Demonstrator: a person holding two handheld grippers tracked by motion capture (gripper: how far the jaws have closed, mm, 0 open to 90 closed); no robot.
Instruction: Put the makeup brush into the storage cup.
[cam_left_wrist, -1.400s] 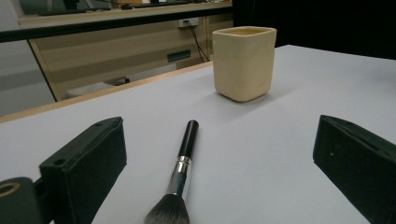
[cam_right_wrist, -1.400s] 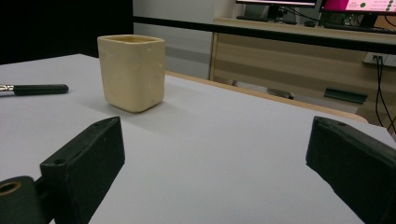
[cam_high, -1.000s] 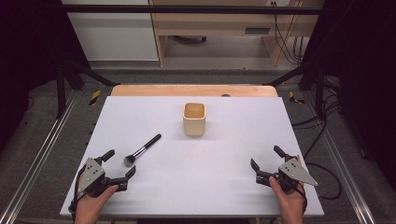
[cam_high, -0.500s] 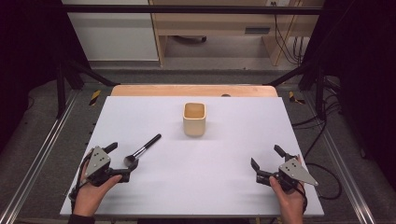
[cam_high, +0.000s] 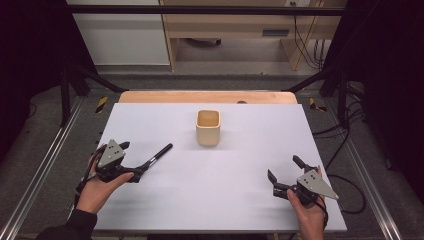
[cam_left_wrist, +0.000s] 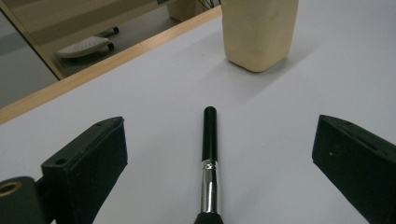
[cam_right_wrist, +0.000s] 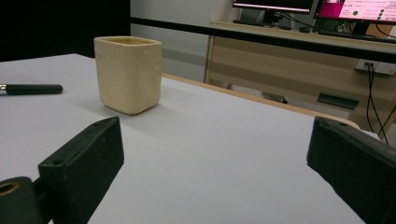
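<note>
The left claw (cam_left_wrist: 210, 186) is spread wide, its jaws straddling the brush (cam_left_wrist: 209, 163) on the worktop (cam_high: 240, 200). The brush's long axis runs straight ahead between the jaws, handle tip pointing away toward the cream cup (cam_high: 208, 127), which looks empty. The right claw (cam_high: 285, 175), also spread, sits well apart.

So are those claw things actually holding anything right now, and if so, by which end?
Nothing is held. The left gripper has its jaws wide open on either side of the brush, near its metal collar, not touching it. The right gripper is open over bare table.
</note>
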